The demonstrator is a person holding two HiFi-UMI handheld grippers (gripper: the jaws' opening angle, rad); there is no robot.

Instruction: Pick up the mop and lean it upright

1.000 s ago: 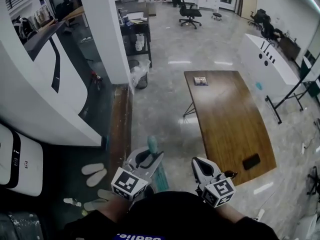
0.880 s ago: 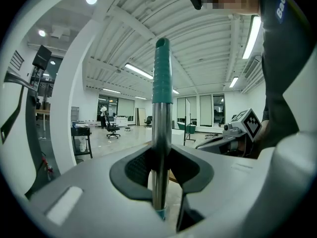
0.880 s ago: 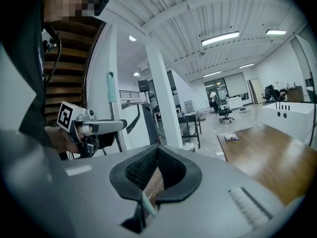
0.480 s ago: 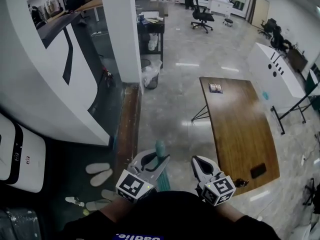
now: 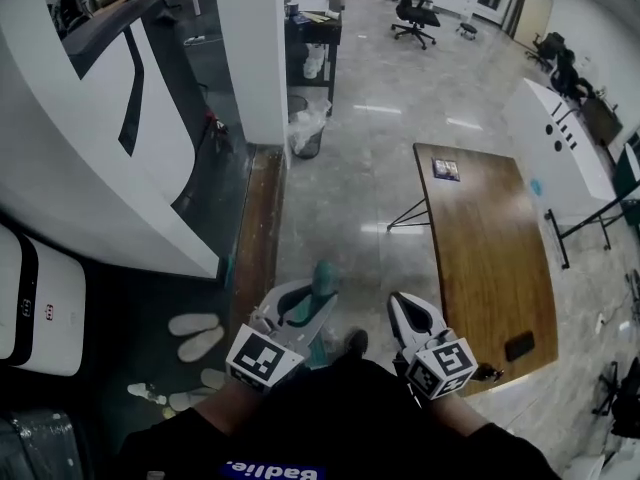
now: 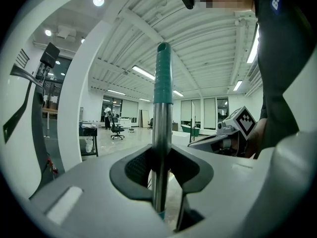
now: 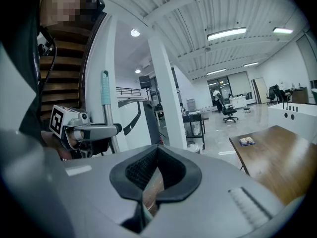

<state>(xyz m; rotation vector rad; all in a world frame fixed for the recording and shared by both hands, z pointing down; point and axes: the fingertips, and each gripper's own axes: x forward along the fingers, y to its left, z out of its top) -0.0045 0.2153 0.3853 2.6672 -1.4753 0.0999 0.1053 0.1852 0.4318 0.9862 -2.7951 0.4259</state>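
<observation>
Two grippers sit low in the head view's middle. The left gripper (image 5: 305, 304) is clamped on the mop handle (image 6: 162, 108), which stands upright with its teal grip topmost. The right gripper (image 5: 405, 311) is closed and empty, near the wooden table (image 5: 490, 238).

White lettering (image 5: 270, 471) on dark shirt (image 5: 335, 413), partly cut off: "Badlie".

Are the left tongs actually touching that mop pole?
Touching. The left gripper view shows the left tongs clamped on the mop pole, pads pressing both sides.
</observation>
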